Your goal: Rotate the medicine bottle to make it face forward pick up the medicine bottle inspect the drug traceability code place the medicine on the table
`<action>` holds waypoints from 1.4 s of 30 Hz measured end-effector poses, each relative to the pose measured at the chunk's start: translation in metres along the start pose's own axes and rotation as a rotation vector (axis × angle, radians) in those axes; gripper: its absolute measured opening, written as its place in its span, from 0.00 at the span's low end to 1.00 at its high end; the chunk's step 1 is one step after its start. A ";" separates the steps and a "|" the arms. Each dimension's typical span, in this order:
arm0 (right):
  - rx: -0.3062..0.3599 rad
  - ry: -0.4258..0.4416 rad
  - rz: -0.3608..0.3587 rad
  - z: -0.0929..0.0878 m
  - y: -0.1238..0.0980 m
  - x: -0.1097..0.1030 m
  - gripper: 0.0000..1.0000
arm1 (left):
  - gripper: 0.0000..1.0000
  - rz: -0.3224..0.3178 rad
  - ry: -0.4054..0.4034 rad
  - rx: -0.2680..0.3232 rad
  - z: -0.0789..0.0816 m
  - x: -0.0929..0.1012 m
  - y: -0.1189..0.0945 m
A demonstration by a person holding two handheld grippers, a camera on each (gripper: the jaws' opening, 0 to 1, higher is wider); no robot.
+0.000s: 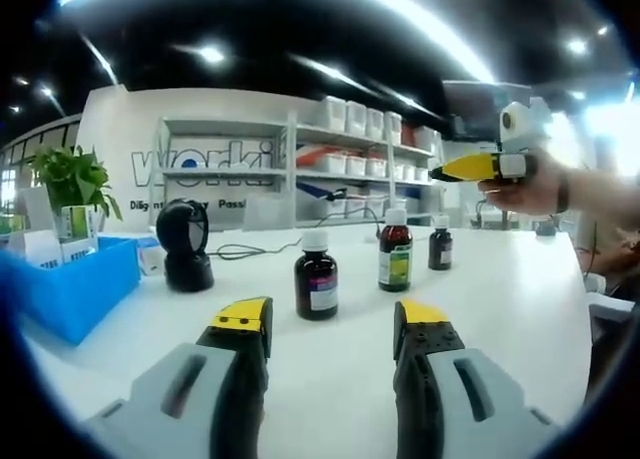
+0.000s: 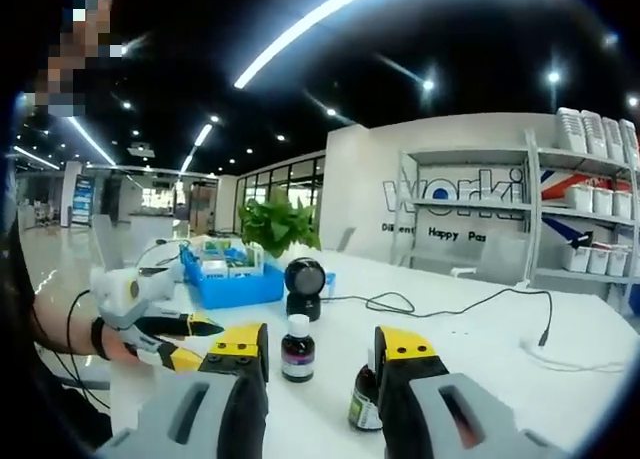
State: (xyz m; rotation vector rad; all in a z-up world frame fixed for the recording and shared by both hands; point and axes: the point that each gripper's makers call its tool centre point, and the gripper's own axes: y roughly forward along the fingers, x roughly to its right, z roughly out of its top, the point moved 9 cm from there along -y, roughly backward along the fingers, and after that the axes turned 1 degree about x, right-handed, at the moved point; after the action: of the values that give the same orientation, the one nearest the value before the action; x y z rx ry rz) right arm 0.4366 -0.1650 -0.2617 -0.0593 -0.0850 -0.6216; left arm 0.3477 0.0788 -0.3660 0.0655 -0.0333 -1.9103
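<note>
Three dark medicine bottles with white caps stand upright on a white table (image 1: 520,299). In the left gripper view, the nearest bottle (image 1: 316,276) has a purple-and-white label and stands a little beyond the gap between the left gripper (image 1: 332,324)'s yellow-tipped jaws, not touching them. To its right stands a taller bottle (image 1: 395,251) with a green label, and farther back to the right a small bottle (image 1: 440,243).

The left gripper's jaws are spread wide with nothing between them. The right gripper (image 1: 452,171) shows at the right of this view, held in a person's hand (image 1: 525,191) well above the table; its yellow jaws look close together, though at that size it is hard to be sure.

In the right gripper view, the right gripper (image 2: 318,344)'s own jaws stand wide apart and empty. Between them stands a white-capped bottle (image 2: 297,349), and the green-label bottle (image 2: 364,399) is partly hidden by the right jaw.

A black round barcode scanner (image 1: 185,245) stands left of the bottles, its cable (image 1: 262,247) trailing across the table. A blue bin (image 1: 75,289) sits farther left, with a green potted plant (image 1: 72,179) behind it. Shelves (image 1: 350,149) of white boxes line the back wall.
</note>
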 end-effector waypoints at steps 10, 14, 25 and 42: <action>-0.052 -0.005 0.041 -0.003 0.045 -0.015 0.38 | 0.39 -0.009 0.002 0.000 0.001 0.003 0.000; -0.072 0.013 0.046 -0.008 0.062 -0.018 0.38 | 0.39 -0.009 0.003 -0.001 0.001 0.003 0.000; -0.117 -0.023 0.053 -0.021 0.095 -0.026 0.38 | 0.39 -0.012 -0.006 0.006 0.001 0.001 0.000; -0.198 0.043 0.050 -0.049 0.118 -0.036 0.38 | 0.39 -0.011 -0.009 0.013 0.001 -0.001 0.000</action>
State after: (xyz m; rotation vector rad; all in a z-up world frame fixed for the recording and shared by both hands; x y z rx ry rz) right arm 0.4798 -0.0521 -0.3171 -0.2386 0.0197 -0.5792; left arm 0.3481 0.0798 -0.3645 0.0659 -0.0519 -1.9213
